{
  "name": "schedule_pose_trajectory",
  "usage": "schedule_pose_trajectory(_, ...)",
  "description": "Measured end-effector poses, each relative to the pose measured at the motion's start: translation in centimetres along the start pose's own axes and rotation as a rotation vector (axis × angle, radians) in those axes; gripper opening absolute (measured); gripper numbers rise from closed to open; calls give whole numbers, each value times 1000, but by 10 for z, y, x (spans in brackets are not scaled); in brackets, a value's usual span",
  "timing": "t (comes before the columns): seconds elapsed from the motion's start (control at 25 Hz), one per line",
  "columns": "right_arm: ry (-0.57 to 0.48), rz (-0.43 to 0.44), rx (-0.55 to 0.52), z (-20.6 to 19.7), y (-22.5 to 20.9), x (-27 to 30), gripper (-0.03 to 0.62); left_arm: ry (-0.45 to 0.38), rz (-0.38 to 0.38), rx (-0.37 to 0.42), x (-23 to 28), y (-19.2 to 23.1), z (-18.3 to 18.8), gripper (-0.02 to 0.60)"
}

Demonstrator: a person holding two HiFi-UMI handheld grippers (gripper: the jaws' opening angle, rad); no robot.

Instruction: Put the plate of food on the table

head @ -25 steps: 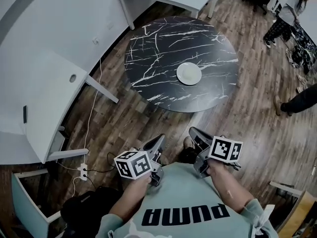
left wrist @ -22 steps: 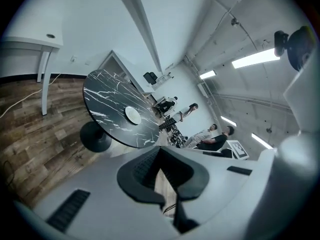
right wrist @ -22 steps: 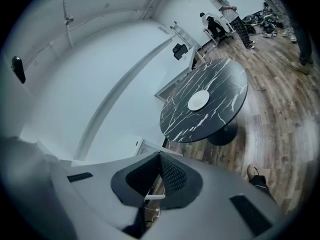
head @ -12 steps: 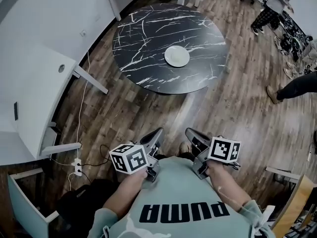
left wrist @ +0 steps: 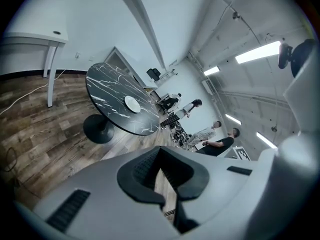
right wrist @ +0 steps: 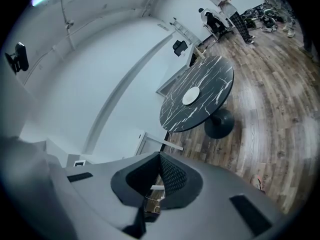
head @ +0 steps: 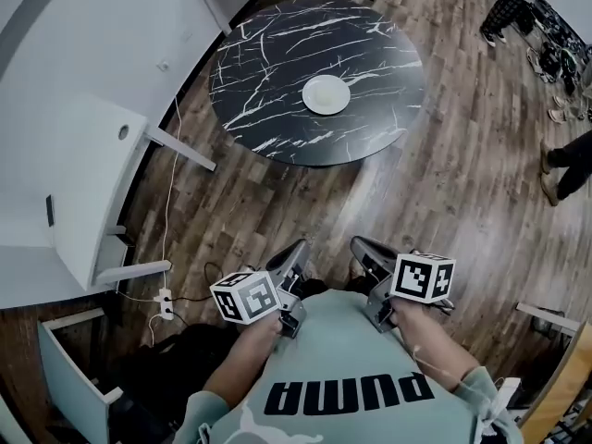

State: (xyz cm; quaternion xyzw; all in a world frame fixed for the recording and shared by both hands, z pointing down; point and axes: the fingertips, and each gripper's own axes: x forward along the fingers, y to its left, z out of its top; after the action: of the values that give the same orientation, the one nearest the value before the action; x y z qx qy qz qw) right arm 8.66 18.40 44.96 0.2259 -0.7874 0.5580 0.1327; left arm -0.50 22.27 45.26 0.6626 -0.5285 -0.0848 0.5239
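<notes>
A white plate (head: pixel 326 94) rests on the round black marble table (head: pixel 277 35), far ahead of me; I cannot make out any food on it. Both grippers are held close to my chest, well short of the table. My left gripper (head: pixel 294 259) is shut with nothing in it, and so is my right gripper (head: pixel 363 251). In the left gripper view the plate (left wrist: pixel 132 103) sits on the table (left wrist: pixel 107 91) beyond the left gripper (left wrist: pixel 162 184). In the right gripper view the plate (right wrist: pixel 190 95) lies mid-table (right wrist: pixel 215 79), far past the right gripper (right wrist: pixel 155 194).
White desks (head: pixel 83 183) line the left wall, with a power strip and cables (head: pixel 166 299) on the wooden floor. A black bag (head: pixel 176 368) lies by my left side. People stand at the far right (head: pixel 564 165). The table stands on a round pedestal base (left wrist: pixel 97 129).
The table and plate have drifted up and left in the head view and look slightly farther away. Both grippers have kept their pose by my chest.
</notes>
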Motion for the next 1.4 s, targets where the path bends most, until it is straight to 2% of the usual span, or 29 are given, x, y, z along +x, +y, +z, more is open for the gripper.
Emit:
schedule_pose_trajectory(0.24,26,-2,-5,-5,-14,-5,9,8,-7,-12,3,-2,-13,6)
schedule_pose_trajectory(0.52,33,12,-13,-7,-16,-5,8,9,5,36,4,-7,-14,6)
schedule_pose_trajectory(1.4,-19,7,-16,0,-2,-7,8,28,-52,62,7,-17,-7,6)
